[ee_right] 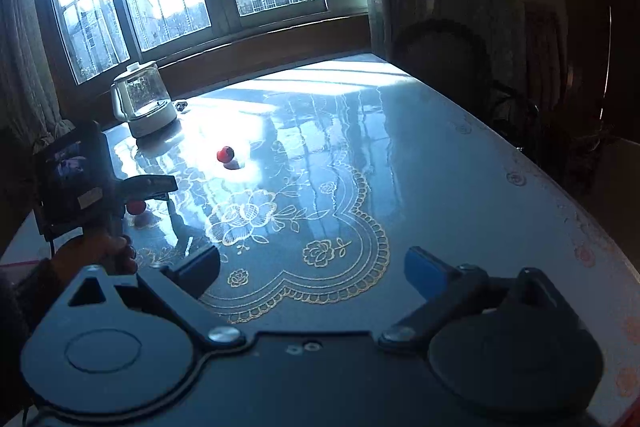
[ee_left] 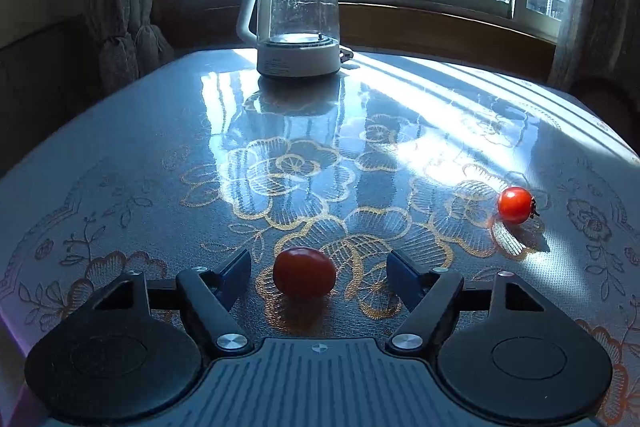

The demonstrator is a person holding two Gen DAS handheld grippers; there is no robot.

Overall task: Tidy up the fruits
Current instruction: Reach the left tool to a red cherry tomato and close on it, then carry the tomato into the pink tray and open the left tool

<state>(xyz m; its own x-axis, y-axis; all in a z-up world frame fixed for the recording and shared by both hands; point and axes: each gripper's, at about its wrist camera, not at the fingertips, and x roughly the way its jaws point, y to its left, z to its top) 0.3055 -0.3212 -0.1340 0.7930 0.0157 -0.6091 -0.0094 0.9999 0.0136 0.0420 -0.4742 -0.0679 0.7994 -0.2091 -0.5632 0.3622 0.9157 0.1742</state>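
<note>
Left gripper (ee_left: 318, 277) has its jaws spread either side of a cherry tomato (ee_left: 304, 271) at six o'clock in my left wrist view; the blue pads (ee_left: 236, 277) are clear of the skin, so nothing is pinched yet. A second cherry tomato (ee_left: 516, 205) sits well apart at three o'clock, in sunlight on the glossy table (ee_left: 160, 147). My right gripper (ee_right: 312, 271) hangs spread and empty over the lace pattern. An electric kettle (ee_left: 298, 23) stands at twelve. I judge sorting barely begun: both fruits loose, no container visible.
</note>
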